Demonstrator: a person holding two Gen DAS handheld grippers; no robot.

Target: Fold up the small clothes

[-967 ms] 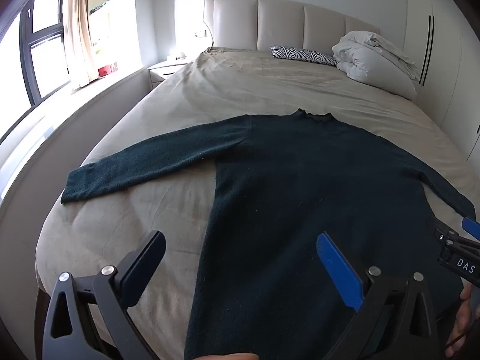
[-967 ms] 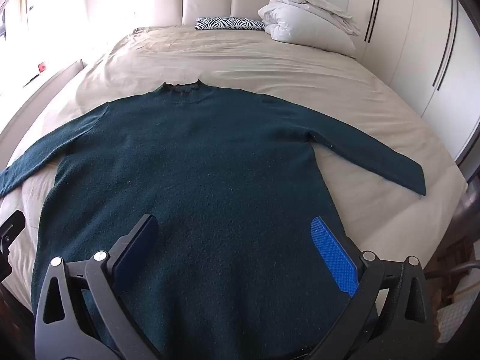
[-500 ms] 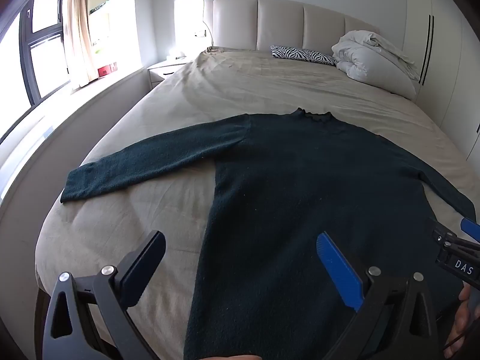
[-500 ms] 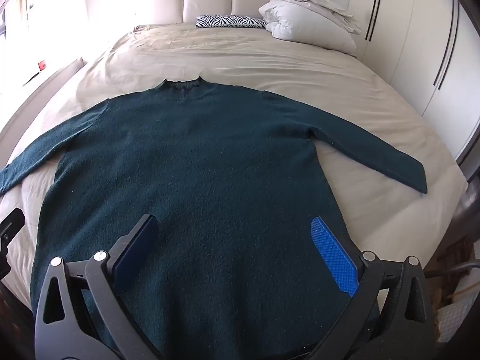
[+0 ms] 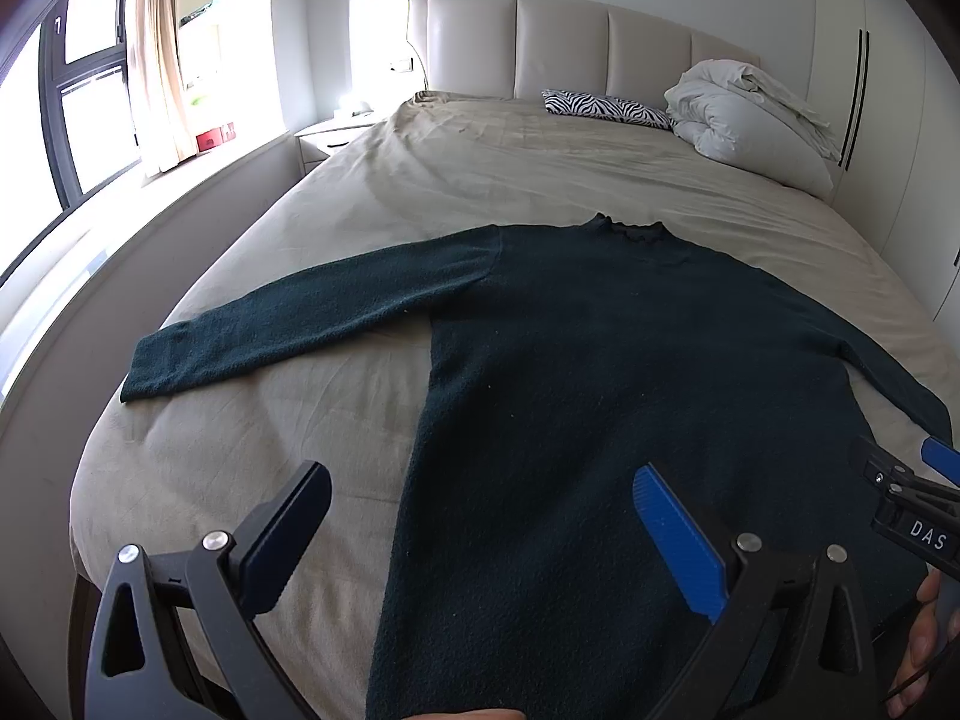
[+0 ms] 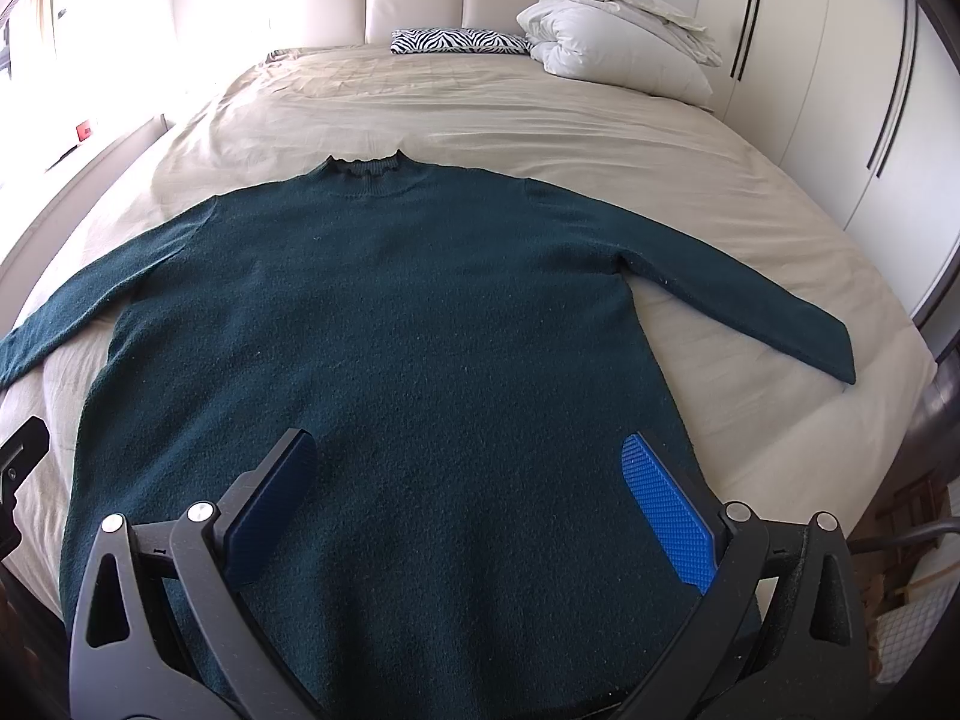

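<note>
Left wrist view shows the dark teal knitted long-sleeved sweater (image 5: 630,390) spread flat, front down or up cannot be told, across the lower and middle frame on the bed with a beige sheet (image 5: 480,180). Its neck points toward the cream padded headboard (image 5: 576,42) at upper centre, and one sleeve stretches out to the left of the frame. The left tool (image 5: 480,534) sits at the bottom, its fingers spread wide above the sweater's side edge, gripping nothing. A zebra-striped pillow (image 5: 606,111) and a crumpled white duvet (image 5: 750,114) lie near the headboard, upper right. In the right wrist view, the right tool (image 6: 468,498) hangs at the bottom over the sweater's lower body, fingers also wide apart and empty, with the other sleeve reaching to the right.
</note>
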